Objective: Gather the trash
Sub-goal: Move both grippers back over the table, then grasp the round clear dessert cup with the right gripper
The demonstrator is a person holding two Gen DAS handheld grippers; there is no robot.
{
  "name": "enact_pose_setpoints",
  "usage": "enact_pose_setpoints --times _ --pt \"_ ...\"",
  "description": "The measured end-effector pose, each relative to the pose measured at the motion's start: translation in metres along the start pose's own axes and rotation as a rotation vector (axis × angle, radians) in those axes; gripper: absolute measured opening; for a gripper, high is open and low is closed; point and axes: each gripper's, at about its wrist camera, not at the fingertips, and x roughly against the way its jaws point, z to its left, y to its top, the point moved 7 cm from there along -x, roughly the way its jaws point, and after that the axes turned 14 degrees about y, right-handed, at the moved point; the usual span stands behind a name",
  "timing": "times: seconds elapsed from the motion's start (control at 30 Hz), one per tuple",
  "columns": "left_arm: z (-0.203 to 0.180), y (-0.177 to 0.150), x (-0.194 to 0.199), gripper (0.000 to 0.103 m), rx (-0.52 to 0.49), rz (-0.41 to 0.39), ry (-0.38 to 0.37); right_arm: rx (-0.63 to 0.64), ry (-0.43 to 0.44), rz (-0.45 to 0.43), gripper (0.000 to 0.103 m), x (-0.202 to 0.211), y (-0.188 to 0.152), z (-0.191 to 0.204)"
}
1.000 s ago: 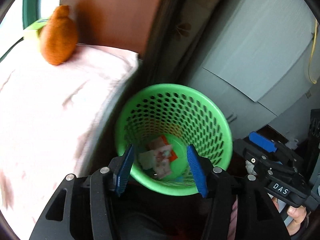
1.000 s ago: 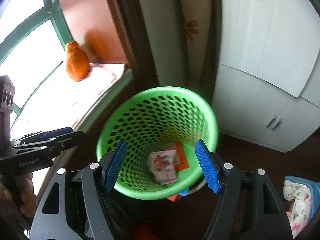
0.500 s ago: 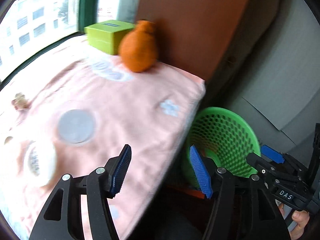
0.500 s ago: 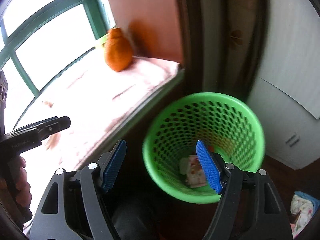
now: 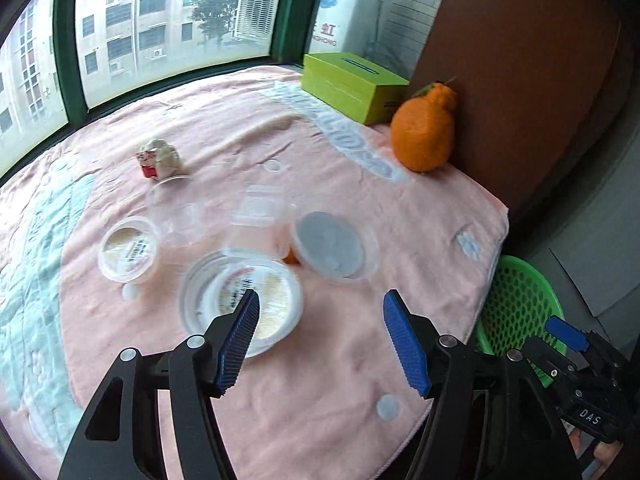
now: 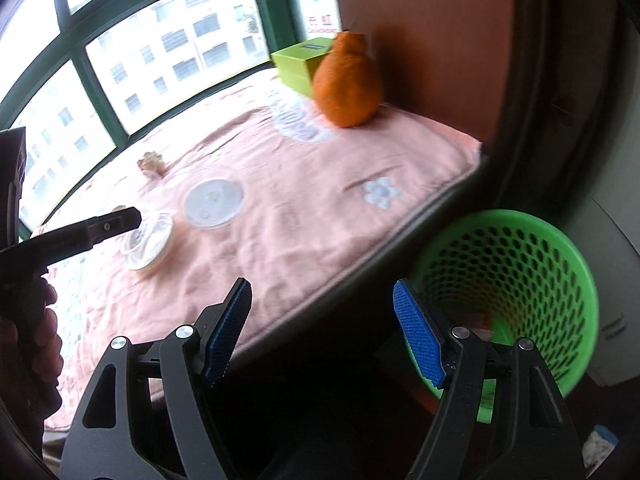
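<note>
Both views have swung off the green mesh wastebasket (image 6: 516, 292) and onto the pink blanket (image 5: 360, 184) on the window ledge, and both tools' jaws have just been opening, with nothing between them. Left tool (image 5: 320, 340) now hangs wide and empty over the blanket; its left pad overlaps the large round lidded container (image 5: 224, 300) just ahead. Beyond that lie a clear square tub (image 5: 256, 220), a grey round lid (image 5: 332, 244), a smaller labelled cup (image 5: 126, 250), a clear cup (image 5: 176, 216) and — farthest off — a crumpled wrapper (image 5: 160, 158). Far right ahead stand an orange citrus fruit (image 5: 424, 132) and a green tissue box (image 5: 352, 84). Right tool (image 6: 322, 332) is also wide and empty, over the ledge's edge — the wastebasket sits just to its right, paper scraps dim at the bottom.
</note>
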Motion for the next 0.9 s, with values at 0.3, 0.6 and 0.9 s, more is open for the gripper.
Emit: enact_pose_setpoints --times 0.3,0.6,0.9 --pt "0.081 0.007 -0.007 0.068 0.09 -0.004 0.109 0.098 0.072 0.047 0.079 -0.039 0.011 0.061" --pt "0.147 0.008 -0.014 0.074 0.153 0.008 0.187 0.19 0.134 0.111 0.08 -0.093 0.022 0.119" --pt "0.181 0.004 -0.029 0.081 0.179 0.032 0.209 0.247 0.119 0.192 0.081 -0.147 0.02 0.147"
